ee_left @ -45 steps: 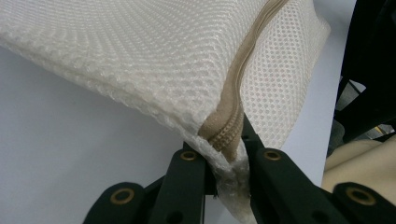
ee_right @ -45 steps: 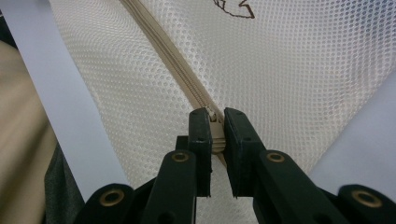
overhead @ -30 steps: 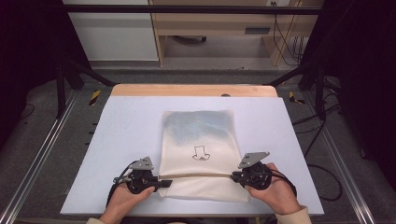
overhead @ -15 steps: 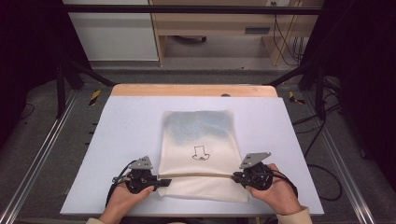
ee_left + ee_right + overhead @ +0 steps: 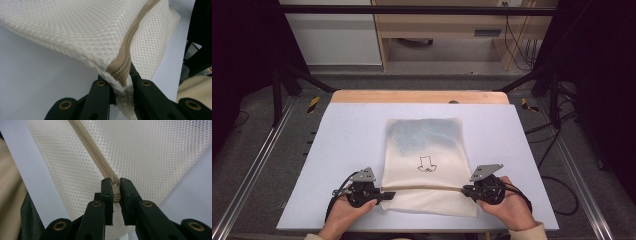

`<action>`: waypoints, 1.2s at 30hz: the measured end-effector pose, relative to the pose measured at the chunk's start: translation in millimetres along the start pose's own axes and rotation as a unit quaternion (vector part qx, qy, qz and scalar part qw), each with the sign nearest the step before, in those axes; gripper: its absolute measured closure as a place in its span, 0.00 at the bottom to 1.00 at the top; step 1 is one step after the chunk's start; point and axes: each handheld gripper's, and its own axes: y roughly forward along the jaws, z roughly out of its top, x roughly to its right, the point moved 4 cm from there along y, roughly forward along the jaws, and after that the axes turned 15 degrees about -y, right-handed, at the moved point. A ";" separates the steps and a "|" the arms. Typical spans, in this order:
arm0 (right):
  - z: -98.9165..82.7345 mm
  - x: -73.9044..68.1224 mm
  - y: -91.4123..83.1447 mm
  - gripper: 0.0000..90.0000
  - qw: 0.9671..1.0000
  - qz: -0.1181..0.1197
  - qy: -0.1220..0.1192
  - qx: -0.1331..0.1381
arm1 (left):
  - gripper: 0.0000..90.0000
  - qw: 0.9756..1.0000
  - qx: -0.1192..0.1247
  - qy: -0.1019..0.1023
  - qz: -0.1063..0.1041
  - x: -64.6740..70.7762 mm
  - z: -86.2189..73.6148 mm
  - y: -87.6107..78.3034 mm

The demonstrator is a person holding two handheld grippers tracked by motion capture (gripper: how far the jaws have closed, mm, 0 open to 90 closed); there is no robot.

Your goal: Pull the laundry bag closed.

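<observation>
Mesh bag (image 5: 424,165) between both grippers' clamped jaws

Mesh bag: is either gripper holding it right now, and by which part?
Both. The left gripper pinches the mesh bag at the zipper's left end; the right gripper clamps its right end.

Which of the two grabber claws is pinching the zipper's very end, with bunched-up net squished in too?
The left gripper. Its jaws squeeze the zipper's end at the mesh bag's corner, with mesh bunched between them. The right gripper clamps just the flat zipper tape.
</observation>
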 end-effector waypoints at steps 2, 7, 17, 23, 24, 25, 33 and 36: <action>-1.2 0.3 -0.3 0.91 1.000 0.001 0.003 0.000 | 0.94 1.000 0.000 0.000 0.000 0.0 0.0 -0.1; -2.9 0.3 -0.1 0.91 1.000 0.000 0.002 -0.003 | 0.94 1.000 0.000 0.001 0.002 0.4 0.2 -0.5; -6.8 1.1 -2.3 0.91 1.000 -0.002 0.006 -0.005 | 0.94 1.000 -0.001 0.006 0.002 1.3 0.7 -1.1; -10.3 1.7 -3.1 0.91 1.000 -0.003 0.006 -0.009 | 0.94 1.000 0.000 0.006 0.003 1.2 1.0 -1.7; -10.8 1.8 -2.9 0.91 1.000 -0.004 0.008 -0.007 | 0.94 1.000 0.000 0.006 0.004 1.3 1.0 -1.7; -11.5 1.8 -3.4 0.91 1.000 -0.004 0.012 -0.009 | 0.94 1.000 0.001 0.006 0.004 1.4 1.0 -1.7; -15.2 3.0 -5.2 0.91 1.000 -0.004 0.014 -0.011 | 0.94 1.000 0.008 0.008 0.004 1.3 3.5 -5.1; -17.3 4.8 -4.2 0.91 1.000 -0.002 0.017 -0.010 | 0.94 1.000 0.009 0.005 0.004 -0.5 3.7 -6.3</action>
